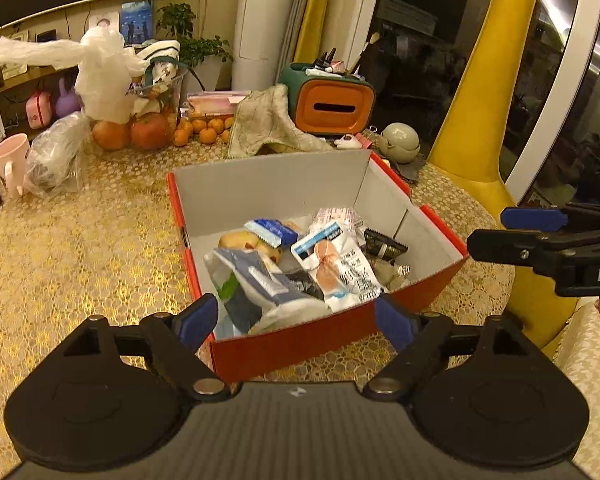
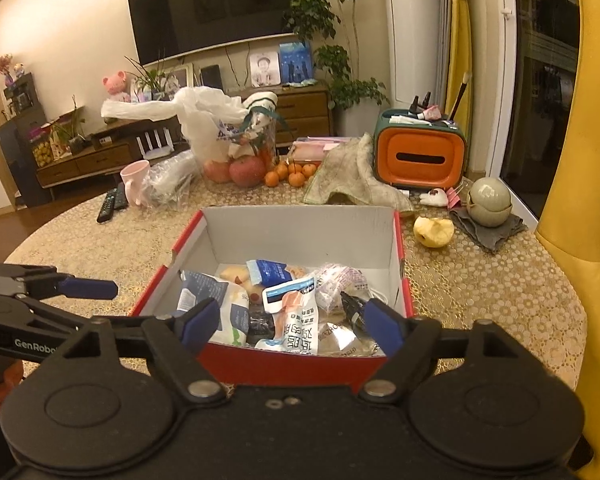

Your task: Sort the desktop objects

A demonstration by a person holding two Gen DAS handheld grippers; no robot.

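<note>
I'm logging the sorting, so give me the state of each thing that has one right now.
Red box: open, holding snack packets.
Left tool: open, empty.
Right tool: open, empty.
Apple: partly eaten, on the table.
Pink mug: upright.

Both views are being lit by warm, dim indoor light; edges are being bent by fisheye distortion, with detail slightly softened.
</note>
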